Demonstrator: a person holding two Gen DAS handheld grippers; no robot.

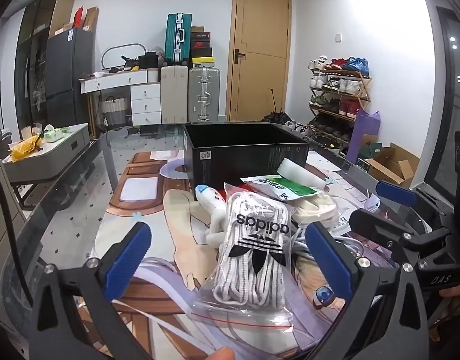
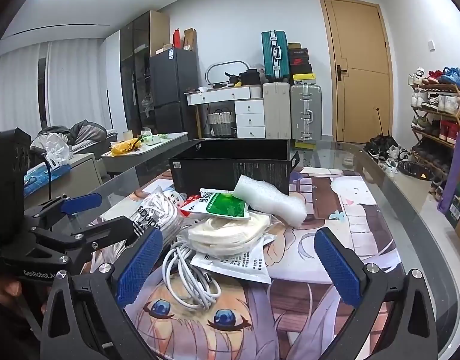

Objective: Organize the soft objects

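A: Where is the bag of adidas laces (image 1: pixel 254 252) found?

B: On the table (image 1: pixel 80 210), between the wide-open, empty jaws of the left gripper (image 1: pixel 230 258), long axis running away from them.

A: And the right gripper (image 2: pixel 239 267)?

B: Equally spread, nothing held; the white cable (image 2: pixel 185 276) is nearer to it.

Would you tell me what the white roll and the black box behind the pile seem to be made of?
White roll: likely foam or bubble wrap, matte and translucent, with a dimpled surface. Black box: probably cardboard with a smooth satin print finish, judging by its thin straight walls and printed labels.

Black box (image 1: pixel 248 150) walls off the pile; mat (image 2: pixel 350 210) beside lies free.
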